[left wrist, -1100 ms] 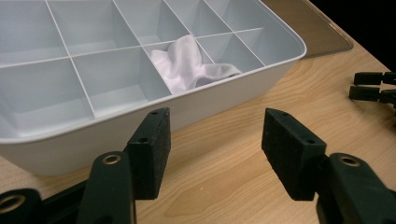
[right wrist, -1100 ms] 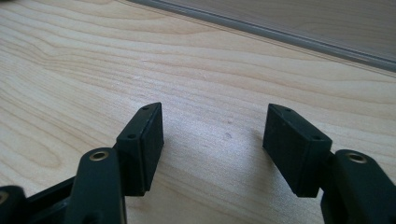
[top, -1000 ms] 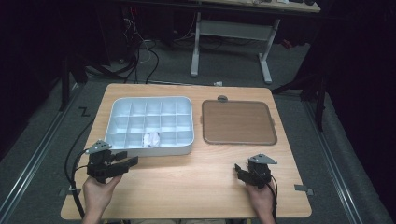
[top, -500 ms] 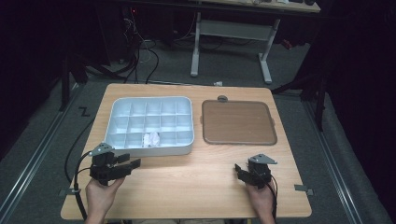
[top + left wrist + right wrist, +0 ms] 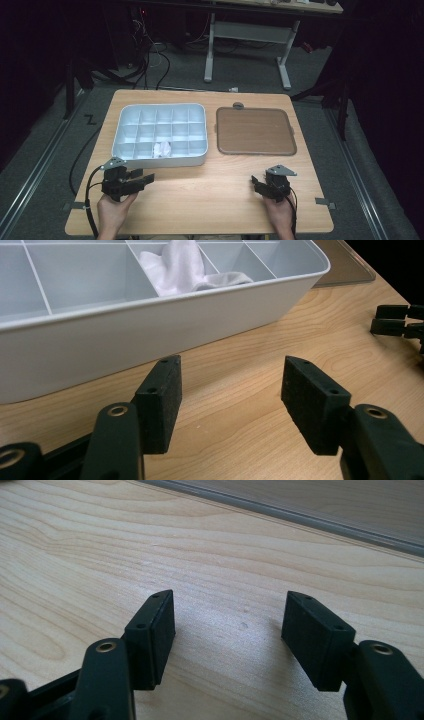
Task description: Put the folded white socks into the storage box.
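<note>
Up close, a white tray (image 5: 159, 134) of little boxes held one crumpled white cloth (image 5: 163, 148) in its front row, brown mat (image 5: 255, 131) beside it, left gripper (image 5: 146, 177) just before the tray, jaws spread and empty, right gripper (image 5: 256, 182) spread too, over bare table (image 5: 210, 195).

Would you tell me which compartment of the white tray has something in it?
The front-row compartment, third from the left in the high view, holds a crumpled white cloth; the tray's others look empty.

right claw (image 5: 227, 630) jaws apart, empty, over wooden table (image 5: 150, 545); brown tray (image 5: 320, 502) beyond.
</note>
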Action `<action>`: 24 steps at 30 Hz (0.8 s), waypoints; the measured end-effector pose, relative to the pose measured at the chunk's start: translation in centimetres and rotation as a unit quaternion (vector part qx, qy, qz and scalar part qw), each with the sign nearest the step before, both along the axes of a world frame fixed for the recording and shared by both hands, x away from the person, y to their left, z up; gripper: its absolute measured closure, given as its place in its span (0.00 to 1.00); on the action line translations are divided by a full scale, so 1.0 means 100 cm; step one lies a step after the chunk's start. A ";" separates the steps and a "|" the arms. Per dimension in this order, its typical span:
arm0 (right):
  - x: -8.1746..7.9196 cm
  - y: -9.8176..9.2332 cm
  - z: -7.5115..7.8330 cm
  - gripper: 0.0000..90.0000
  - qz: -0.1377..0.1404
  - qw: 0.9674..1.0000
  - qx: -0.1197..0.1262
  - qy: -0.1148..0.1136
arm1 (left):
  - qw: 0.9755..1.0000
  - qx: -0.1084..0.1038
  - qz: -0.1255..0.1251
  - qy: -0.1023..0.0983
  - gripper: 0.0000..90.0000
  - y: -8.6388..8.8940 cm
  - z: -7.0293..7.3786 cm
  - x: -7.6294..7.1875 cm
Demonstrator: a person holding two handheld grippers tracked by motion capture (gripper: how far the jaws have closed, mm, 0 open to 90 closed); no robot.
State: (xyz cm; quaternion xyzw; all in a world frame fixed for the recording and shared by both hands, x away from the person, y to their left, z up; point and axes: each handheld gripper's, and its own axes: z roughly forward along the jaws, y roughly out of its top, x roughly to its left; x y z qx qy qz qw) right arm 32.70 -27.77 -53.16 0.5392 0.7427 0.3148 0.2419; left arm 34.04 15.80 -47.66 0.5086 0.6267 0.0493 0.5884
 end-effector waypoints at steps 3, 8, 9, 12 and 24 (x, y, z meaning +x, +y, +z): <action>0.000 0.000 0.000 0.43 0.000 1.000 0.000 0.000 | 1.000 -0.001 0.000 0.002 0.47 -0.001 -0.002 0.000; 0.000 0.000 0.000 0.43 0.000 1.000 0.000 0.000 | 1.000 -0.006 0.000 0.007 0.47 -0.002 -0.006 0.001; 0.000 0.000 0.000 0.43 0.000 1.000 0.000 0.000 | 1.000 -0.007 0.002 0.008 0.47 -0.002 -0.007 0.001; 0.000 0.000 0.000 0.43 0.000 1.000 0.000 0.000 | 1.000 -0.006 -0.001 0.011 0.47 -0.003 -0.011 0.002; 0.000 0.000 0.000 0.43 0.000 1.000 0.000 0.000 | 1.000 -0.004 -0.008 0.030 0.46 -0.006 -0.025 0.003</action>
